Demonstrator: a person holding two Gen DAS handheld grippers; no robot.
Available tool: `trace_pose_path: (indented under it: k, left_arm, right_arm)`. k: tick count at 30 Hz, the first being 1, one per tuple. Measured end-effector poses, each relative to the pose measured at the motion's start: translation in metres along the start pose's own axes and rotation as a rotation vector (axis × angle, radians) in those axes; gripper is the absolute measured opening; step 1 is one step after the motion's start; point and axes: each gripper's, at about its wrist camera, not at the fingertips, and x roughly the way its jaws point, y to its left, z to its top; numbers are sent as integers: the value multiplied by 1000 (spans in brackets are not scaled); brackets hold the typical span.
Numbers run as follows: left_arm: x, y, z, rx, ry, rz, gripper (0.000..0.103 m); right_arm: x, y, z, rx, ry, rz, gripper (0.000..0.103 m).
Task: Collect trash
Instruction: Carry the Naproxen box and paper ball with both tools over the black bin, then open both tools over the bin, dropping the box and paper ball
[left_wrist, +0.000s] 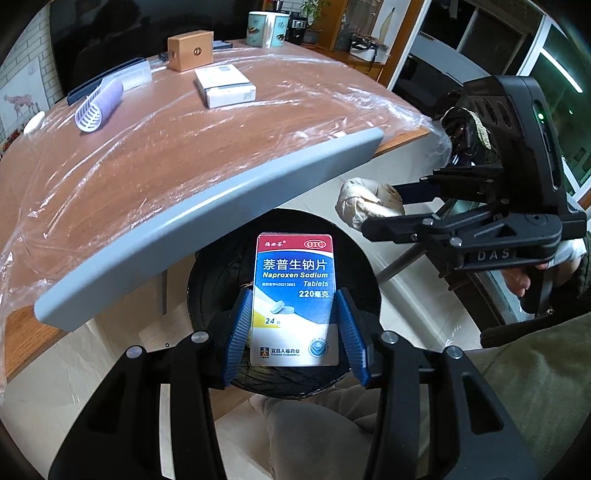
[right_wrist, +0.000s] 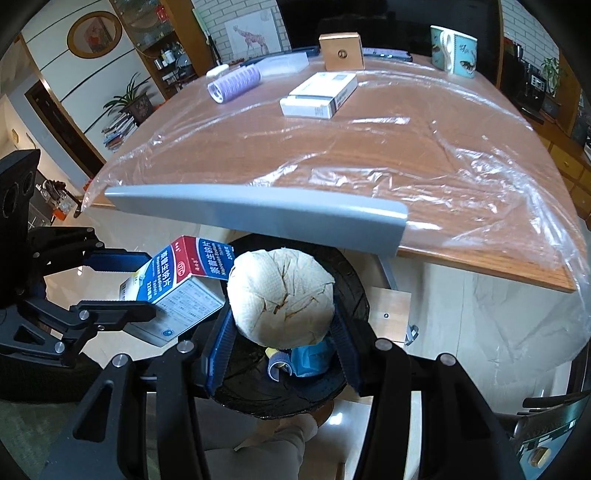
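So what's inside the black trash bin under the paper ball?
Below the paper ball, the black trash bin holds blue crumpled trash and a small bluish strip. The ball hides whatever lies deeper.

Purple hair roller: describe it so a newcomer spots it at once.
Start at the wooden table under clear plastic sheet and look to its far side. The purple hair roller lies on its side there, apart from the white carton and the brown box. It is the only ribbed cylinder, lilac with a white open end.
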Motion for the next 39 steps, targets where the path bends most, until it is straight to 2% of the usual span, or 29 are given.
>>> trace_pose_path:
  k: [13, 39]
  left_arm:
    - [25, 11, 1, -11, 35, 50, 47]
    - [61, 19, -2, 11, 97, 76, 47]
  right_arm:
    - [25, -1, 3, 15, 35, -18, 50]
    - [59, -6, -5, 36, 104, -56, 50]
